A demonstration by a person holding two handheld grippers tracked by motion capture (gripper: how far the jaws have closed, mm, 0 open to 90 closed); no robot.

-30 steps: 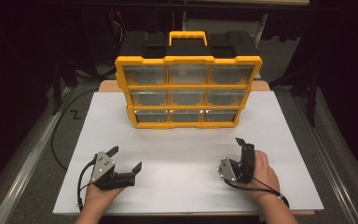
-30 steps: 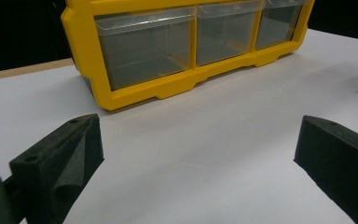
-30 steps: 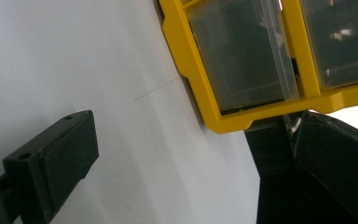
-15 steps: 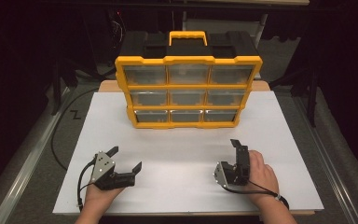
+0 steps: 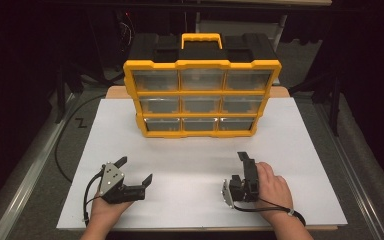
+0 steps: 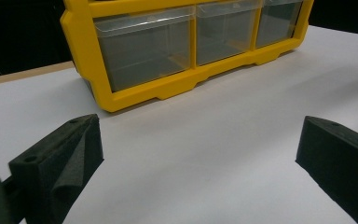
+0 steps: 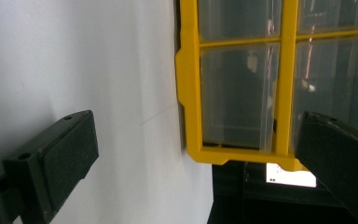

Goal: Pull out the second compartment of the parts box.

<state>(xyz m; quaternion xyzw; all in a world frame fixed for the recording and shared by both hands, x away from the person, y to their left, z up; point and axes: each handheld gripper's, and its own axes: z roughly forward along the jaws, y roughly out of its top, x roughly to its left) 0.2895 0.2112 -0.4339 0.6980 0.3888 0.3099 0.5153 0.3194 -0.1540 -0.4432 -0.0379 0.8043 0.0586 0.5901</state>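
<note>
The left gripper [image 6: 200,163] has its two black jaws wide apart over the white table [image 6: 223,140]. A yellow drawer box [image 6: 168,51] stands far behind.

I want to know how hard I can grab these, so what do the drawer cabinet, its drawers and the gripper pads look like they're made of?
Cabinet frame: looks like moulded hard plastic, yellow with a slight sheen and rounded edges. Drawers: clear, smooth plastic, since you see through the walls. Left gripper pads: matte black, probably foam or soft rubber, going by the dull, slightly rough surface.

The high view looks down from the near side; both claw cameras, low, share the yellow organizer [image 5: 202,97].
</note>
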